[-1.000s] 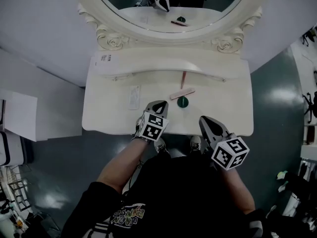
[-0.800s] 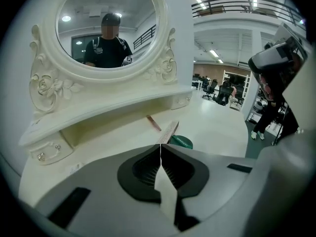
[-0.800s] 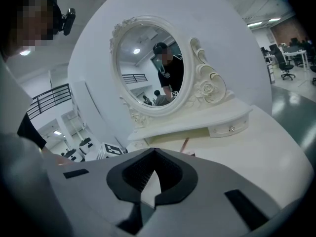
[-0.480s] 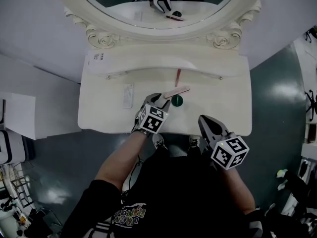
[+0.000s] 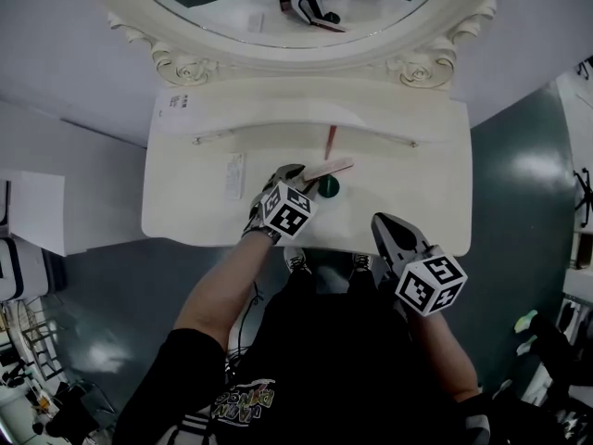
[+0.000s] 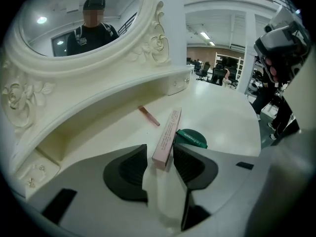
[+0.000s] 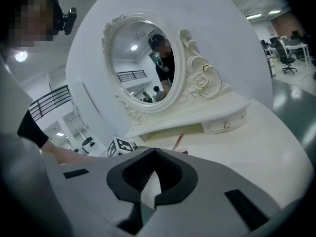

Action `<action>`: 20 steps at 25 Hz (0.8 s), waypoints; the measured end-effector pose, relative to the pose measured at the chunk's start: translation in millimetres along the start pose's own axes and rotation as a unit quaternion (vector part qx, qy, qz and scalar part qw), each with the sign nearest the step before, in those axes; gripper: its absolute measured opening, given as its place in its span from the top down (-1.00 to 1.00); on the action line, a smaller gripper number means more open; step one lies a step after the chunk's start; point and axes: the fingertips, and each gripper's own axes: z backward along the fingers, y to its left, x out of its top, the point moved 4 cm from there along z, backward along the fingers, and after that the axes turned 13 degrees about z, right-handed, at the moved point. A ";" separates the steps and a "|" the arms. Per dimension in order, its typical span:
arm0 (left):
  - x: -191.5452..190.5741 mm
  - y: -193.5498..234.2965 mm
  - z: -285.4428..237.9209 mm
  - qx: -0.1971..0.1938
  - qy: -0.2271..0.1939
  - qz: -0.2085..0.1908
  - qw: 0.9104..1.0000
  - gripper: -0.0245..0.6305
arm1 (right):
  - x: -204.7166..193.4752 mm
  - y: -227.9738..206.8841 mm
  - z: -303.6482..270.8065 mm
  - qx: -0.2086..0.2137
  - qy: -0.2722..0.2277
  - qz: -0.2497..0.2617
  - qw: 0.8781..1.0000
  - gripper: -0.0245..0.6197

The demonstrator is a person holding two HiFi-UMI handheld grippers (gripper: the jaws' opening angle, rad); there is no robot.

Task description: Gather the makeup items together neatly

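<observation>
A slim pink box (image 5: 331,166) lies slantwise in the middle of the white dressing table (image 5: 417,193). A round green compact (image 5: 326,187) sits just in front of it, and a thin pink stick (image 5: 330,141) lies behind. My left gripper (image 5: 295,172) is at the box's left end. In the left gripper view the jaws have just been opening. The near end of the pink box (image 6: 167,137) lies between them unpressed, with the green compact (image 6: 192,138) beside the right jaw. My right gripper (image 5: 385,222) is shut and empty over the table's front edge.
A flat white packet (image 5: 233,176) lies left of my left gripper. A paper label (image 5: 173,102) rests on the raised back shelf under the oval mirror (image 5: 306,7). The mirror (image 7: 143,63) and a small drawer (image 7: 224,125) show ahead of the right gripper.
My left gripper has moved forward and down across the table to the pink box's end, and its jaws have opened. The right gripper has barely shifted.
</observation>
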 end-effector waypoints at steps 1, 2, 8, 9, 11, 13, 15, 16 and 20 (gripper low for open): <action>0.1 -0.1 -1.5 0.001 0.001 -0.005 1.000 0.42 | -0.7 -1.4 -0.1 0.000 0.002 0.001 1.000 0.84; 0.2 -0.2 -2.9 0.002 0.001 -0.009 1.000 0.42 | -1.2 -2.8 -0.4 0.000 0.004 0.002 1.000 0.84; 0.3 -1.0 -6.7 0.012 -0.003 -0.007 1.000 0.51 | -0.1 -11.1 -3.7 0.002 0.011 0.010 1.000 0.84; 0.2 -1.1 -6.5 0.014 -0.005 -0.003 1.000 0.52 | 0.3 -11.8 -4.3 0.003 0.011 0.011 1.000 0.84; -0.5 -0.9 -5.7 0.017 -0.008 0.007 1.000 0.54 | 0.8 -12.3 -5.5 0.004 0.012 0.011 1.000 0.84; -2.1 0.3 -4.5 0.025 -0.011 0.017 0.999 0.56 | 1.2 -12.2 -6.5 0.006 0.013 0.012 1.000 0.84; -3.3 1.8 -2.2 0.035 -0.016 0.030 0.999 0.57 | 1.3 -11.7 -7.6 0.009 0.014 0.014 1.000 0.84; -3.6 2.6 -0.5 0.040 -0.020 0.038 0.998 0.58 | 1.5 -11.5 -8.1 0.010 0.015 0.015 1.000 0.84; -4.0 4.2 9.8 0.058 -0.042 0.069 0.995 0.60 | 2.7 -8.9 -9.6 0.016 0.014 0.017 1.000 0.84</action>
